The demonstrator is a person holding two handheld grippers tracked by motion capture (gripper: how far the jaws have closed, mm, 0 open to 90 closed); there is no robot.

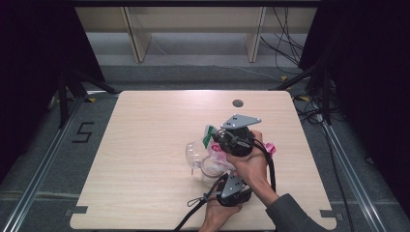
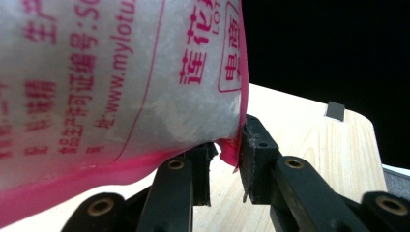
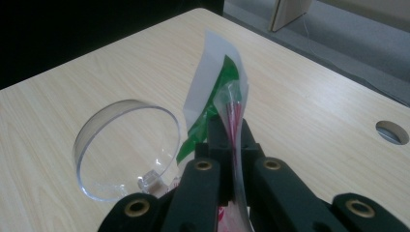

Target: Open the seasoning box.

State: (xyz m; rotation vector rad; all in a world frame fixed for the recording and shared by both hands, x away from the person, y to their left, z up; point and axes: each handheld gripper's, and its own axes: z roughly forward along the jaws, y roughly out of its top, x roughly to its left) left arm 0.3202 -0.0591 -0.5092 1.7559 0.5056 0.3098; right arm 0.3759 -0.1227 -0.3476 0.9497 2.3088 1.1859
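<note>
While both hands sit close together near the table's (image 1: 145, 145) front edge, right gripper (image 3: 231, 126) has its jaws clamped tight on the bag's clear top edge with the green label (image 3: 212, 104); bag rises straight up from its tips. Left gripper (image 2: 226, 159) jaws partly apart, pinching the pink bottom seam of the white sugar bag (image 2: 111, 82), whose bulk hangs just above and left of them. Clear plastic cup (image 3: 125, 150) lies on its side just left of right jaws
</note>
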